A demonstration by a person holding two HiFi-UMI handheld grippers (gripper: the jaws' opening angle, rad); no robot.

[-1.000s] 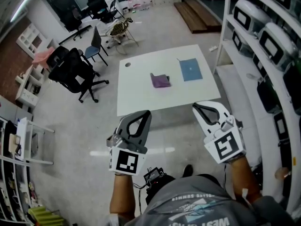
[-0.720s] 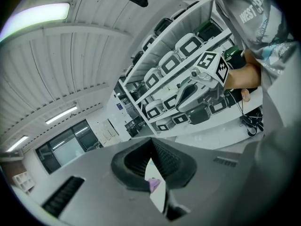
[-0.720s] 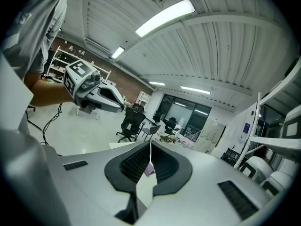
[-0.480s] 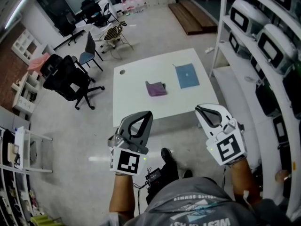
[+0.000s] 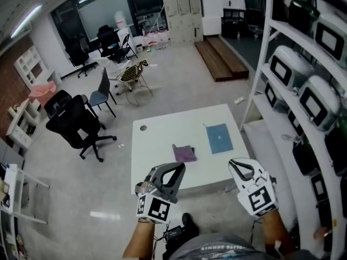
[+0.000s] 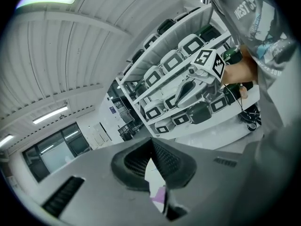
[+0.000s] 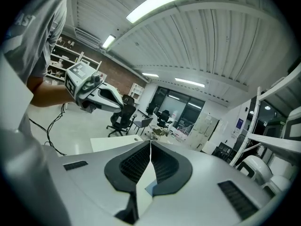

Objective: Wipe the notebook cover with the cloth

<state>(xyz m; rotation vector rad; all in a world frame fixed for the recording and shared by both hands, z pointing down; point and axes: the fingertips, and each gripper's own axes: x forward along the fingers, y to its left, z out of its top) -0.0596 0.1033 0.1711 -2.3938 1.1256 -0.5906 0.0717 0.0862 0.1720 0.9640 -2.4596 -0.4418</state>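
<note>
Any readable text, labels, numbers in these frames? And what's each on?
"WEST": on the grey shirt, left gripper view; the print below it is too blurred to read.
Cubes on left tool and right tool: square markers only, no characters.
Notebook cover: small mark, too small to read.
Blue wall sign, right gripper view: too small to read.

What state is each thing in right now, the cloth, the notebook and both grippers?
Purple cloth: lying loose on the white table, untouched.
Blue notebook: closed, flat on the table, apart from the cloth.
Left gripper: shut, empty, held in the air.
Right gripper: shut, empty, held in the air.
</note>
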